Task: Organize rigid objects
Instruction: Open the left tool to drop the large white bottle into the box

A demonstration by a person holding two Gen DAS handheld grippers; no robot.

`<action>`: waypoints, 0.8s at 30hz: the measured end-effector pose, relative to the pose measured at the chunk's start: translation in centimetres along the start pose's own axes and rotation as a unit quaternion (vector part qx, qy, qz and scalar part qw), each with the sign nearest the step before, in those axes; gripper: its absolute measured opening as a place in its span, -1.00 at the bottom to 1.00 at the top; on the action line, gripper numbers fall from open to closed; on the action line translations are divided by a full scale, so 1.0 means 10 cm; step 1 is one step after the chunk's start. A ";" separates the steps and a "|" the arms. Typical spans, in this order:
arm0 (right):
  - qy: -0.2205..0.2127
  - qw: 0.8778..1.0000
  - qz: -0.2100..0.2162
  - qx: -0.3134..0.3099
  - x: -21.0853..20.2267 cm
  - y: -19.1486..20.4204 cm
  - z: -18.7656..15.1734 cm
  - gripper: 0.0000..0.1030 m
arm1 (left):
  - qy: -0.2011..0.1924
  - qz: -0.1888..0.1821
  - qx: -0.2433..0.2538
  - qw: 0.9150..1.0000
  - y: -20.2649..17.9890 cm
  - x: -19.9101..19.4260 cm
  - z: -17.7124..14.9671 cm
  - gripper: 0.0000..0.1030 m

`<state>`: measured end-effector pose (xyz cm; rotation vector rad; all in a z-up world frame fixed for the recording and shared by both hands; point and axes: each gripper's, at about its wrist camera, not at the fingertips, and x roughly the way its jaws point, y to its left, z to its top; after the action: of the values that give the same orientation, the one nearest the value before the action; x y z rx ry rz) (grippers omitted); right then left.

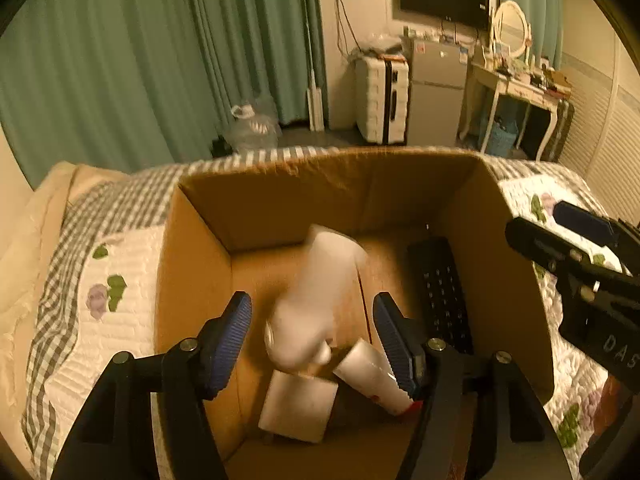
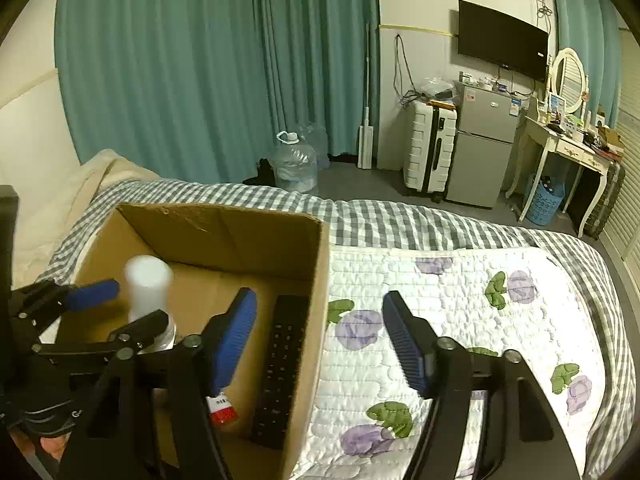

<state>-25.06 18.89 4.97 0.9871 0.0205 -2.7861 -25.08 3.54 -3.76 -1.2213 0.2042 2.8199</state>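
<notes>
Both pairs of fingers stand wide apart and grip nothing: our left gripper (image 1: 312, 338) hangs over the cardboard box (image 1: 192, 248), our right gripper (image 2: 320, 338) straddles the box's right wall above the flowered quilt (image 2: 460, 320). On the box floor a black remote (image 1: 442, 292) lies at three o'clock. At the centre, between our left fingers, we see a blurred white bottle (image 1: 316, 296); a white block (image 1: 298, 406) and a red-tipped white tube (image 1: 374, 376) lie at six.
</notes>
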 end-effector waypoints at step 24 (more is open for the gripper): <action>-0.081 0.993 -0.017 -0.084 -2.17 0.39 -0.07 1.00 | -0.159 0.035 -0.019 0.987 0.33 -2.16 -0.35 0.49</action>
<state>-7.39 18.79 18.14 0.7249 0.2477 -2.8296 -8.15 -0.30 9.89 -0.7663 0.1797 3.0378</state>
